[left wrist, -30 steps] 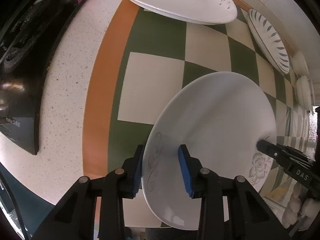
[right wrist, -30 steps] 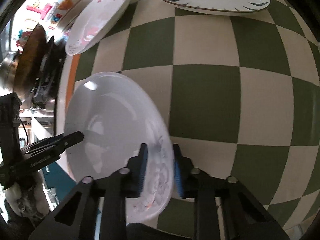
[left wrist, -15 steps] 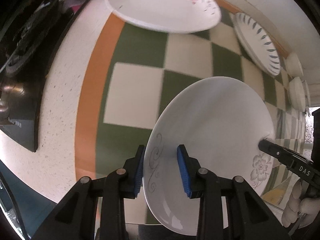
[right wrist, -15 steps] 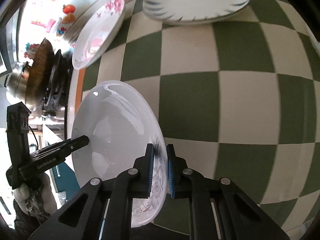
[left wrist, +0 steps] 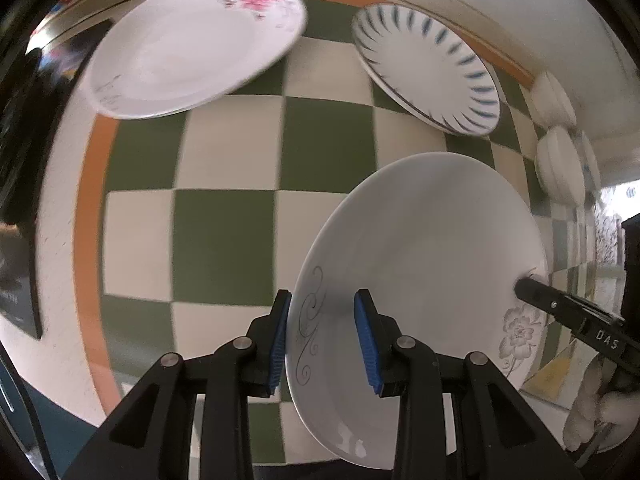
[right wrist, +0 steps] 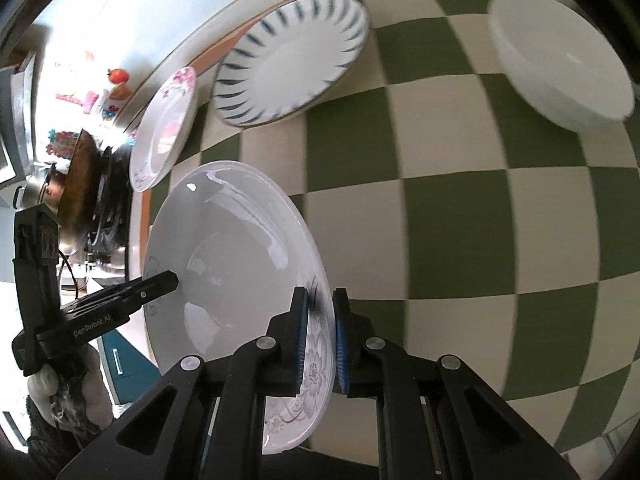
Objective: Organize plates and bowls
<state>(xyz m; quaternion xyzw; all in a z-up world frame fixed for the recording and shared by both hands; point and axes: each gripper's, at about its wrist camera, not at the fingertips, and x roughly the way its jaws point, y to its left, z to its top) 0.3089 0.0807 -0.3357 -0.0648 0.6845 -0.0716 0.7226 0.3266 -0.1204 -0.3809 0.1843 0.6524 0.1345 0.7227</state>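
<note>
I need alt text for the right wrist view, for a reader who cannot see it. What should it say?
The right gripper clamps the rim of a white plate with grey flowers, held above a green and cream checked cloth; the left gripper holds the opposite rim. Behind lie a blue-striped plate, a pink-flowered plate and a white bowl.

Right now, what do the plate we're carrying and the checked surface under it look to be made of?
The carried plate looks like glazed ceramic or porcelain: glossy white with sharp window glints and a printed grey flower on the rim. The checked surface looks like a matte mat or cloth in green and cream squares with an orange border; no shine, but which of the two is unclear.
</note>
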